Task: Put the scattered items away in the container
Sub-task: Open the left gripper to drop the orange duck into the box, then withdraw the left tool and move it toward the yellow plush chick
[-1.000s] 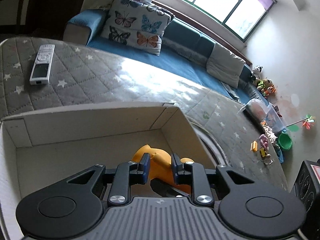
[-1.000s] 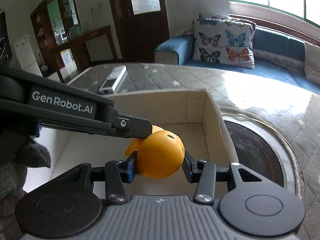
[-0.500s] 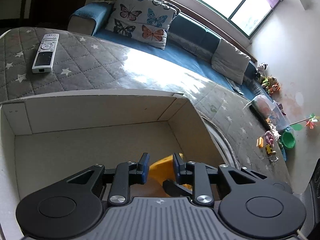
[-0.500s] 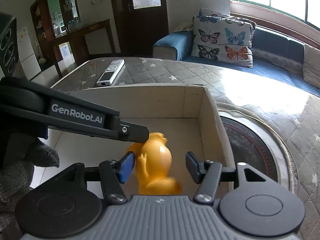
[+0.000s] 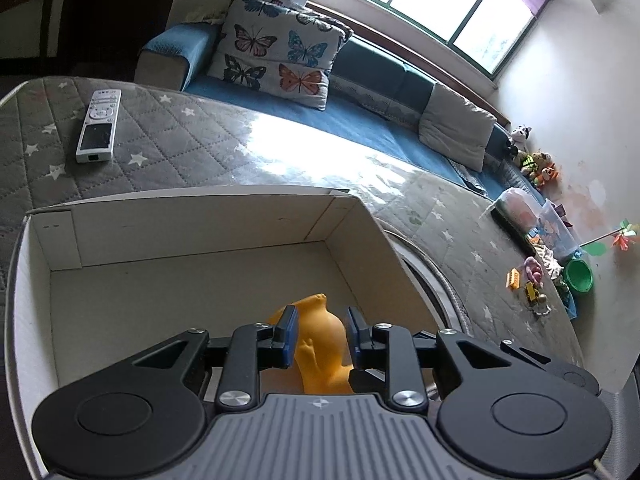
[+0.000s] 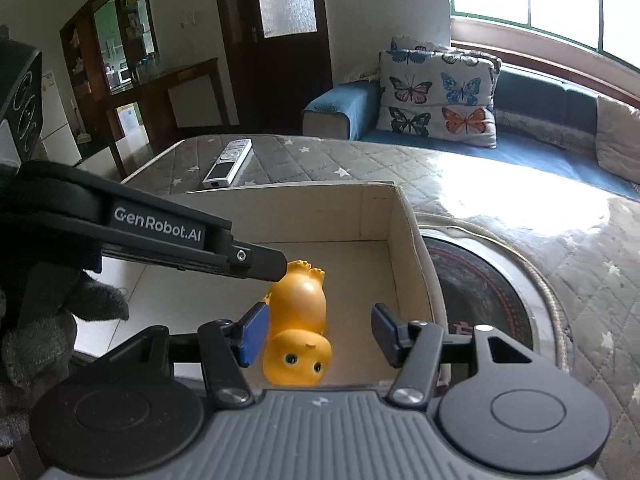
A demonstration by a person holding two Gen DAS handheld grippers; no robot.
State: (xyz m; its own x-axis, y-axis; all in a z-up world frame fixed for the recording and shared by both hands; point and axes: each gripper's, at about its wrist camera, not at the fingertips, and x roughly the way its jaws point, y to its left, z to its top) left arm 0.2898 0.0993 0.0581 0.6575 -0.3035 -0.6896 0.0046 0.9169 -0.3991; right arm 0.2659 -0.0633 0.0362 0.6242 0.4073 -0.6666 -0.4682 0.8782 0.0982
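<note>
We see a glossy orange-yellow toy figure (image 6: 298, 328) lying on its back on the floor of the open white cardboard box (image 6: 376, 210), near the box's 5 o'clock corner. Its round head, with two dark eyes, points toward 6 o'clock; its small feet point toward 12 o'clock.

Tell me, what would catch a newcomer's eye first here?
Probably the bright orange rubber toy figure lying inside the open white cardboard box, between the spread fingers of the right gripper. Beyond the box, a white remote control lies on the grey star-patterned quilt.
</note>
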